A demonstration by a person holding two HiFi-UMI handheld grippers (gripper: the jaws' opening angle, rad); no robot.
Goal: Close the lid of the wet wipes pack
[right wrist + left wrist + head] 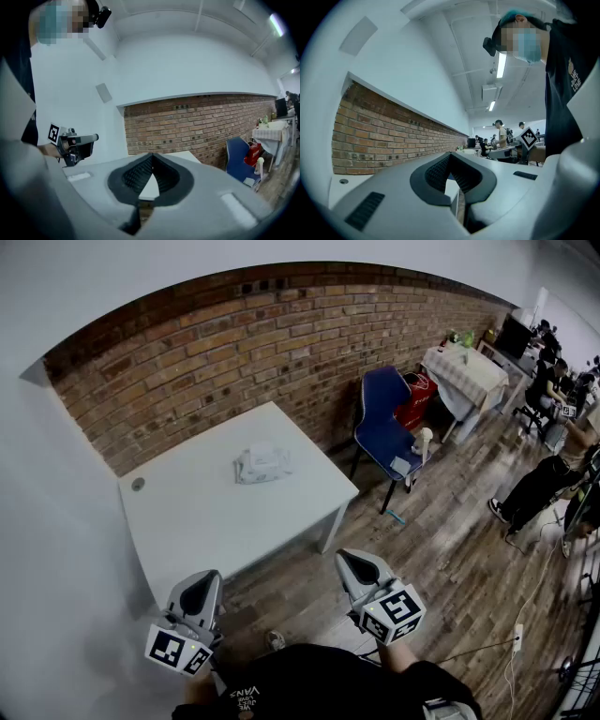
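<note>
The wet wipes pack (262, 464) is a white, crumpled-looking pack lying near the middle of the white table (206, 521). At this distance I cannot tell how its lid stands. Both grippers are held low in front of the person, short of the table's near edge and well away from the pack. My left gripper (206, 576) points toward the table with its jaws together and nothing between them. So does my right gripper (345, 557). In the left gripper view the left gripper (451, 154) shows its tips meeting. In the right gripper view the right gripper (151, 154) does the same. The pack shows in neither gripper view.
A brick wall (281, 334) runs behind the table. A blue chair (384, 432) stands to the table's right, with a red bag (417, 399) beside it. Farther right are a cloth-covered table (464, 371) and seated people (544, 484). The floor (441, 549) is wooden.
</note>
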